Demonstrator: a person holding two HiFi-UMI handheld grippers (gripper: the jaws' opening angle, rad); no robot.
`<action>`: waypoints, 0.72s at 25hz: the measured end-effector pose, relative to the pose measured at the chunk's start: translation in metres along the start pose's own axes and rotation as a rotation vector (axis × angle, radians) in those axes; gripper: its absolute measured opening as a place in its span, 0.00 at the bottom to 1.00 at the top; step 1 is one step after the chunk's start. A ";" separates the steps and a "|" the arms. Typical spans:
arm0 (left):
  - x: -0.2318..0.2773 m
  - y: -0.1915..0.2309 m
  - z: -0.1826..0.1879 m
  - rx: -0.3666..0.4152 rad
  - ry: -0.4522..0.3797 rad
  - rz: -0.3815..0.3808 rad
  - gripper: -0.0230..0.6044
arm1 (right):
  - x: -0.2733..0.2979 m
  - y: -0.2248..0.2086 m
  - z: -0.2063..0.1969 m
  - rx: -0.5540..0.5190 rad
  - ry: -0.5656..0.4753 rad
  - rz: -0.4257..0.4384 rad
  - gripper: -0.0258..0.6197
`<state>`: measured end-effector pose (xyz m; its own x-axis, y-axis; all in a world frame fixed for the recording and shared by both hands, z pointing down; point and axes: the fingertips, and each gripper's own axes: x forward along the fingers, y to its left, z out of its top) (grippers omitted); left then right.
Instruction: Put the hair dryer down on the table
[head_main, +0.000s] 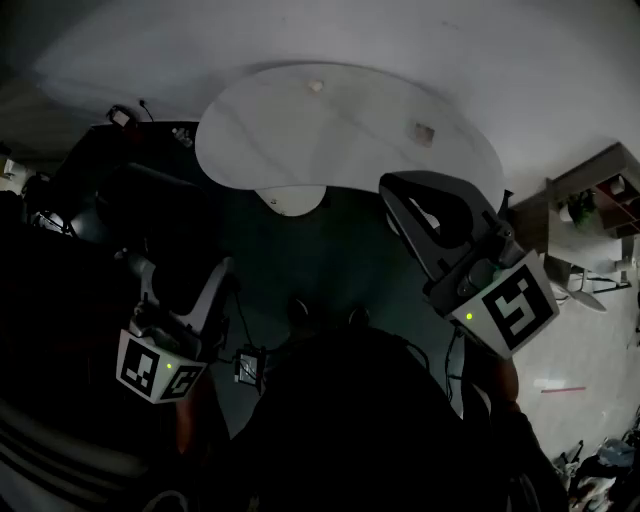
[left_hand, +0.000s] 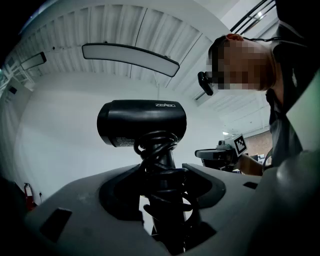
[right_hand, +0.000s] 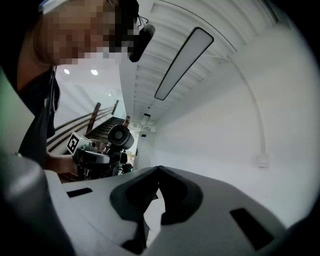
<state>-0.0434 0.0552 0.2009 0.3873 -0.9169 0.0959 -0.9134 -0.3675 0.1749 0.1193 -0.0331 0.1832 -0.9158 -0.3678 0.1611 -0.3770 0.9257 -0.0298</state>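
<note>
Dim white table (head_main: 350, 120); left gripper (left_hand: 162, 175) clamps hair dryer (left_hand: 142, 122) (lower handle hidden).

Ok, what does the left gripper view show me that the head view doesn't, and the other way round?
Only the left gripper view: the hair dryer, upright, with its cord wound round the handle, which the left gripper clamps between its jaws. Only the head view: the white table ahead of both grippers. The hair dryer is lost in the dark there. Both: the right gripper, carrying nothing, held apart from the left gripper.
</note>
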 end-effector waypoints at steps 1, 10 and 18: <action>-0.001 -0.001 -0.001 0.000 0.001 0.002 0.42 | 0.000 0.000 0.000 0.001 0.000 0.001 0.05; -0.002 -0.006 -0.003 -0.002 0.004 0.012 0.42 | -0.007 -0.001 -0.001 0.001 -0.005 -0.005 0.05; 0.006 -0.011 -0.010 -0.003 0.021 0.022 0.42 | -0.015 -0.010 -0.004 0.014 -0.023 -0.011 0.05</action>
<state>-0.0302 0.0554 0.2096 0.3697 -0.9214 0.1200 -0.9214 -0.3469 0.1754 0.1373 -0.0366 0.1853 -0.9146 -0.3796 0.1392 -0.3885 0.9205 -0.0424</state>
